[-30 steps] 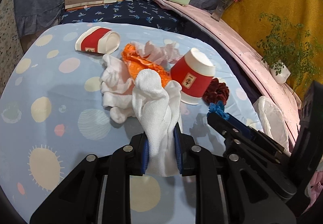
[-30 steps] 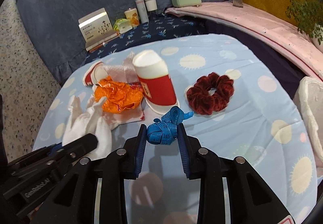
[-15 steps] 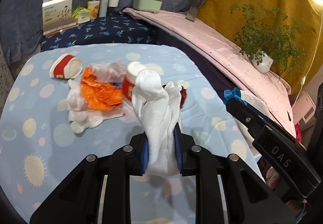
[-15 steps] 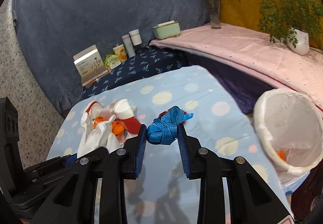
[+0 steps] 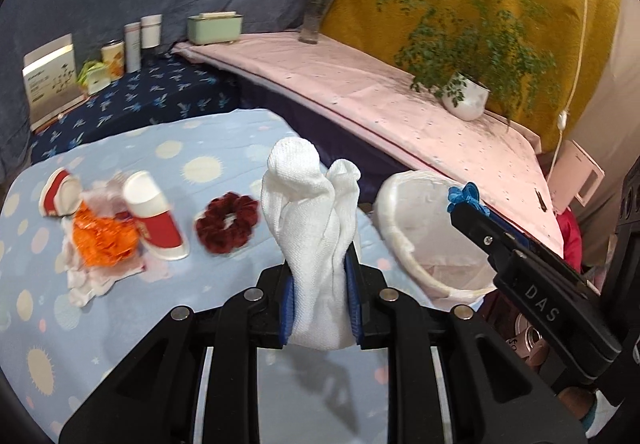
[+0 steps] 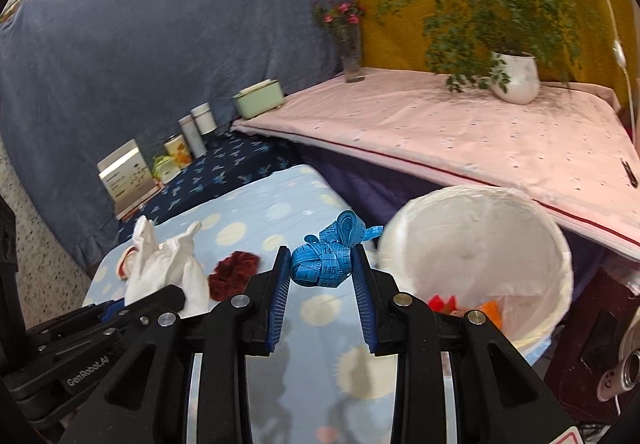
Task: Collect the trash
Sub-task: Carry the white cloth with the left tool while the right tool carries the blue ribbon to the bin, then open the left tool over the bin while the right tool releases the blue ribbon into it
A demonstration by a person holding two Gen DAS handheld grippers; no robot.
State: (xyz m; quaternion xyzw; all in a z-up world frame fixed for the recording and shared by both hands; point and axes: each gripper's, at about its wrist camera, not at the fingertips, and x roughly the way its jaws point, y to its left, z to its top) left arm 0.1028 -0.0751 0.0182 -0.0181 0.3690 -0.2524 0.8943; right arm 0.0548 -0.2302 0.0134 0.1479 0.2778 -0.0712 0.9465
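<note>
My left gripper (image 5: 320,284) is shut on a white glove (image 5: 316,211), held above the blue dotted table (image 5: 120,324). My right gripper (image 6: 322,272) is shut on a bundled blue measuring tape (image 6: 324,256), close to the rim of the white-lined trash bin (image 6: 472,240); the bin (image 5: 420,228) stands off the table's right edge and holds red and orange scraps (image 6: 468,306). On the table lie an orange wrapper (image 5: 104,240), a red paper cup (image 5: 156,219), a second cup (image 5: 60,191), white and pink tissues (image 5: 84,284) and a dark red scrunchie (image 5: 228,219).
A pink-covered ledge (image 5: 380,95) behind the bin carries a potted plant (image 5: 466,95) and a flower vase (image 5: 316,19). A dark blue shelf (image 5: 132,103) holds a box, cans and a green container. Cans lie on the floor (image 5: 528,336) by the bin.
Both grippers have lifted and swung right, away from the trash pile toward the bin, each keeping its load. The bin now fills more of both views.
</note>
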